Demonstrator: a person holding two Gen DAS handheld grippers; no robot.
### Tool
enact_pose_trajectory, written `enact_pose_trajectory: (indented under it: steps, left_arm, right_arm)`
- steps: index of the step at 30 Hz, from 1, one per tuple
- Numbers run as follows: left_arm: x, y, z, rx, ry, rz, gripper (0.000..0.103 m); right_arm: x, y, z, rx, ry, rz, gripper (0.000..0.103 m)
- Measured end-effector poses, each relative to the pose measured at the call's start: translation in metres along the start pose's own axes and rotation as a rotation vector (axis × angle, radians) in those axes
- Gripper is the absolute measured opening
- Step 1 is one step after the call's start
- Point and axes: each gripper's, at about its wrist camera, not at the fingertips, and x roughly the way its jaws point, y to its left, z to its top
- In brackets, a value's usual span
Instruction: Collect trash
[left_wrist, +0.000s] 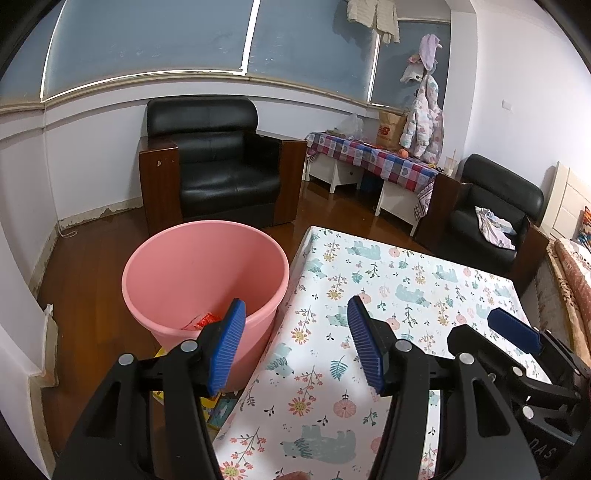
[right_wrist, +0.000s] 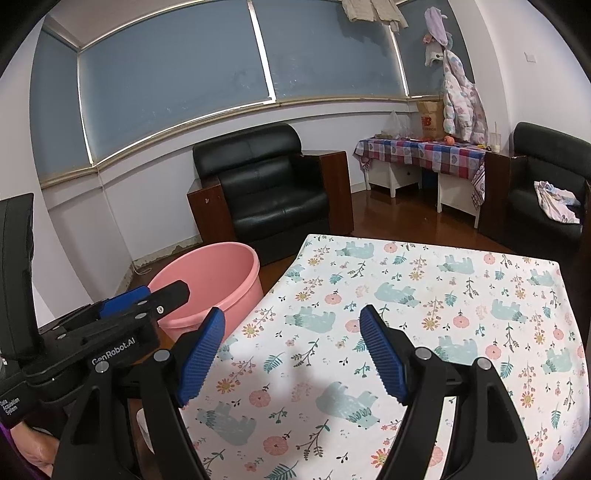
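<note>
A pink bin (left_wrist: 205, 273) stands on the floor at the left edge of the table (left_wrist: 406, 280); it also shows in the right wrist view (right_wrist: 218, 280). Red wrapper trash (left_wrist: 207, 320) lies at its bottom. My left gripper (left_wrist: 295, 347) is open and empty, held over the table's left edge beside the bin. My right gripper (right_wrist: 291, 354) is open and empty above the floral tablecloth (right_wrist: 424, 314). The right gripper shows in the left wrist view (left_wrist: 513, 332), and the left gripper shows in the right wrist view (right_wrist: 147, 295).
A black armchair (left_wrist: 218, 162) stands behind the bin. A second armchair (left_wrist: 491, 214) with cloth on it is at the right. A side table with a checked cloth (left_wrist: 373, 155) stands by the far wall. Colourful items (left_wrist: 218, 406) lie on the floor beneath the bin.
</note>
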Motion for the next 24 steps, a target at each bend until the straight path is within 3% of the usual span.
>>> enact_pose_trajectory:
  steps: [24]
  left_arm:
    - [0.0016,-0.0018,-0.003,0.028,-0.009,-0.005,0.058]
  right_arm:
    - [-0.0015,-0.0028,-0.0011,0.001,0.004,-0.002,0.074]
